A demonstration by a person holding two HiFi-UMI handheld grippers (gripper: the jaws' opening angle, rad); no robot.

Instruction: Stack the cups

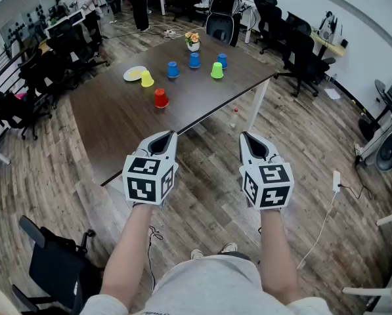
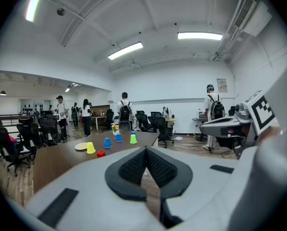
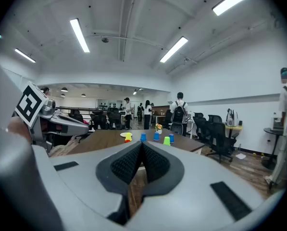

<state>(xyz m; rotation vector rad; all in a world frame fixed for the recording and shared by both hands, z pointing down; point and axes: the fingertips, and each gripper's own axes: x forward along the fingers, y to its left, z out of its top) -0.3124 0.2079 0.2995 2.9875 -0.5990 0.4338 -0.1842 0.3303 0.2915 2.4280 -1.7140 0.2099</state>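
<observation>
Several upturned cups stand on the dark brown table (image 1: 117,120): a red cup (image 1: 160,98), a yellow cup (image 1: 146,79), a green cup (image 1: 217,70) and three blue cups (image 1: 173,69) (image 1: 194,60) (image 1: 222,60). My left gripper (image 1: 163,138) and right gripper (image 1: 249,141) are both shut and empty, held side by side over the wooden floor, short of the table's near edge. Far ahead in the left gripper view stand the red cup (image 2: 100,153) and the yellow cup (image 2: 90,148), beyond the shut left gripper (image 2: 146,154). Past the shut right gripper (image 3: 141,147) I see the green cup (image 3: 167,140).
A white plate (image 1: 134,73) lies by the yellow cup and a small flower pot (image 1: 193,42) stands at the table's far end. Black office chairs (image 1: 25,104) line the left side and far end (image 1: 220,25). People stand in the background. A cable (image 1: 327,209) lies on the floor at right.
</observation>
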